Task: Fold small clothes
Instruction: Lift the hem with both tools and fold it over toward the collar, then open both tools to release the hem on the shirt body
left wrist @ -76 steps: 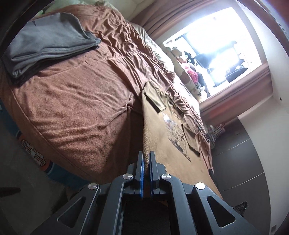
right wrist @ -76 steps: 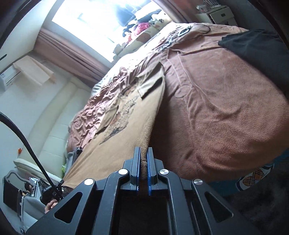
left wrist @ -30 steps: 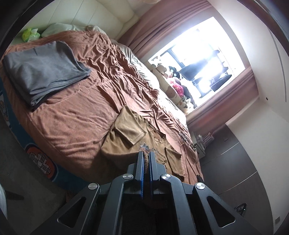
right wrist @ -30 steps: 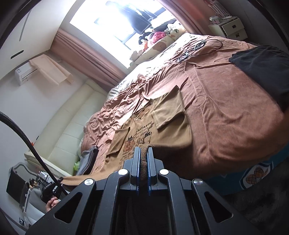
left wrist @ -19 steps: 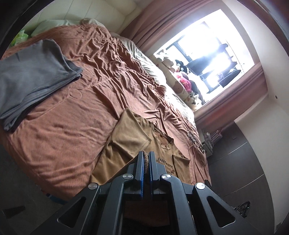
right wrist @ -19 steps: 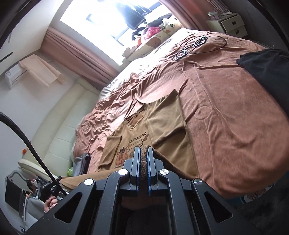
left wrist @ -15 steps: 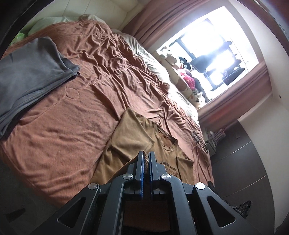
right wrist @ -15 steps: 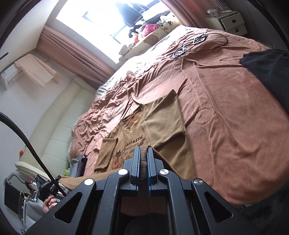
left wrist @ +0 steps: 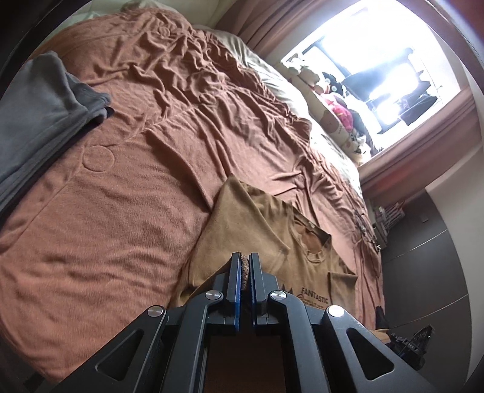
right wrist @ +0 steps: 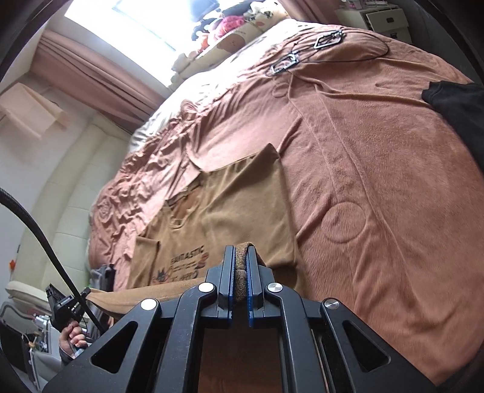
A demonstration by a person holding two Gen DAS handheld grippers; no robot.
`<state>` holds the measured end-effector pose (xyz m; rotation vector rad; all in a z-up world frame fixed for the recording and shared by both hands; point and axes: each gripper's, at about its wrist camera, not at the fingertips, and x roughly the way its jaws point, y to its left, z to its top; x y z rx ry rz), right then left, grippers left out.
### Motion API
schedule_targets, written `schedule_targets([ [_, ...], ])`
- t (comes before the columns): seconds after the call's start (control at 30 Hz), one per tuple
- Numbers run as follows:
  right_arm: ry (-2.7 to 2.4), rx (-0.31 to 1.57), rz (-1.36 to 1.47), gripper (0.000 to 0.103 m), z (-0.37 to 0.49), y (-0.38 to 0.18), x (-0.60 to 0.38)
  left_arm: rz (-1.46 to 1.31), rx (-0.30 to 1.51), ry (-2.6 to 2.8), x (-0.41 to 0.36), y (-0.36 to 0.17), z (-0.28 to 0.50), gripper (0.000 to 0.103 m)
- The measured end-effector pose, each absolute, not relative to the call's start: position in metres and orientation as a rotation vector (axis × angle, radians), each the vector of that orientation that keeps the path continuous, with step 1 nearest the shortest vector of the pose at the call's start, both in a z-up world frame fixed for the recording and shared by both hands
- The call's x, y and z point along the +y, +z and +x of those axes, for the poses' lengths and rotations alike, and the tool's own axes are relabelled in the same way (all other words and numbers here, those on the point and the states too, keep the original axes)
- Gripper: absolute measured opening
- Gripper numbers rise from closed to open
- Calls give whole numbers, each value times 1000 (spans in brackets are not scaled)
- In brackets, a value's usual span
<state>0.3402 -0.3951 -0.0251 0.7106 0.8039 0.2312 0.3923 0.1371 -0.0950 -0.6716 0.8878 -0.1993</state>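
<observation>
Both hand-held grippers, left (left wrist: 245,273) and right (right wrist: 240,273), pinched the hem of the shirt (left wrist: 242,223): soft, light, limp; best held at corners

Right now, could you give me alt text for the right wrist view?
Black tongs pinch the hem of a tan T-shirt that lies on a brown bedspread. A black garment sits at the right edge, with a bright window beyond the bed.
</observation>
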Motion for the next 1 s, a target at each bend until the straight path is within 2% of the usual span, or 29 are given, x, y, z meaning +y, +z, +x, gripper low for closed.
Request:
schedule_targets([
  [0.7, 124, 935, 606, 6, 449, -72, -380, -523, 1062, -123, 108, -159, 514, 5],
  [0.77, 122, 934, 602, 11, 452, -72, -380, -487, 1082, -106, 104, -161, 519, 10],
  [0.8, 130, 925, 605, 25, 450, -70, -381, -473, 1085, -106, 102, -160, 519, 19],
  [0.83, 130, 916, 601, 46, 450, -68, -381, -462, 1084, -107, 102, -160, 519, 34],
  [0.87, 130, 902, 590, 55, 446, -66, -381, -449, 1082, -107, 102, -158, 518, 42],
  [0.9, 138, 894, 577, 60, 443, -64, -380, -430, 1074, -106, 101, -156, 515, 55],
  [0.93, 146, 898, 566, 60, 442, -65, -379, -411, 1066, -106, 101, -153, 513, 61],
  [1.0, 168, 909, 533, 60, 437, -64, -376, -374, 1062, -115, 99, -149, 510, 64],
])
